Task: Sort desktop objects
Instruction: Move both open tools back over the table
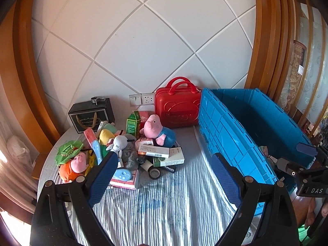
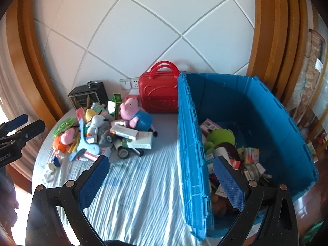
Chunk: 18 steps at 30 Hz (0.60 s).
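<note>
A pile of toys and boxes lies on the striped grey cloth (image 1: 164, 201): a pink pig plush in blue (image 1: 157, 130), a white plush (image 1: 117, 143), a green hat toy (image 1: 68, 150), white cartons (image 1: 153, 150) and a tape roll (image 1: 154, 173). A big blue crate (image 2: 246, 106) stands at the right and holds a green plush (image 2: 220, 138) and several small packs. My left gripper (image 1: 164, 160) is open and empty, short of the pile. My right gripper (image 2: 161, 164) is open and empty, straddling the crate's near wall.
A red handled case (image 1: 177, 107) stands against the white tiled wall beside a socket plate (image 1: 142, 99). A black gift box (image 1: 92, 112) stands at the back left. Wooden frames flank the wall. The table's round edge drops off at the left.
</note>
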Motion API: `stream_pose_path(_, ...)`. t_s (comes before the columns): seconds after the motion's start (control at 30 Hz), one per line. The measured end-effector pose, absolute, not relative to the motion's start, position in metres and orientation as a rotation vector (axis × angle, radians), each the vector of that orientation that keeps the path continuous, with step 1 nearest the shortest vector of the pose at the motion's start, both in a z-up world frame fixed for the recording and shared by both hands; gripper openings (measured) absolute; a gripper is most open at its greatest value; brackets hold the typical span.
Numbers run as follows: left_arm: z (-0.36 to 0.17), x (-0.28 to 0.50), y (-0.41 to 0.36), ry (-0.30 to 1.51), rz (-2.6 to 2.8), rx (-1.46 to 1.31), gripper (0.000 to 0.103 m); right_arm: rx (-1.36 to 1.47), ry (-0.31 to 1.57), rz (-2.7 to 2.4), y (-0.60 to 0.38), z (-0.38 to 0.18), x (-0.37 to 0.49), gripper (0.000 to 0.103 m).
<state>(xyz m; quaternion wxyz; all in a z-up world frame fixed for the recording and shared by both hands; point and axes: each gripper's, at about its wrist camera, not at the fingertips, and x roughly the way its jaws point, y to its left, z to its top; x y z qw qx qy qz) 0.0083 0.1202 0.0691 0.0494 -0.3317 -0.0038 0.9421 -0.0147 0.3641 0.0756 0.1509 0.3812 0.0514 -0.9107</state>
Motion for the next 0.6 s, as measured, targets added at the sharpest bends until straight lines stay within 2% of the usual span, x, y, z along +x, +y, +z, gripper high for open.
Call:
stream_pose_path(0.37,0.0614,0.0063,0.1225,-0.108,2.888,-1.073,0.093,1.098,0.157,-2.597,0.3725,0.0745,-0.0150,0.103)
stream_pose_path(0.6,0.0636,0.0125,0.1233,-0.094,2.924,-1.043,0.093,1.103,0.162,-2.583,0.3728,0.0728,-0.0148,0.103)
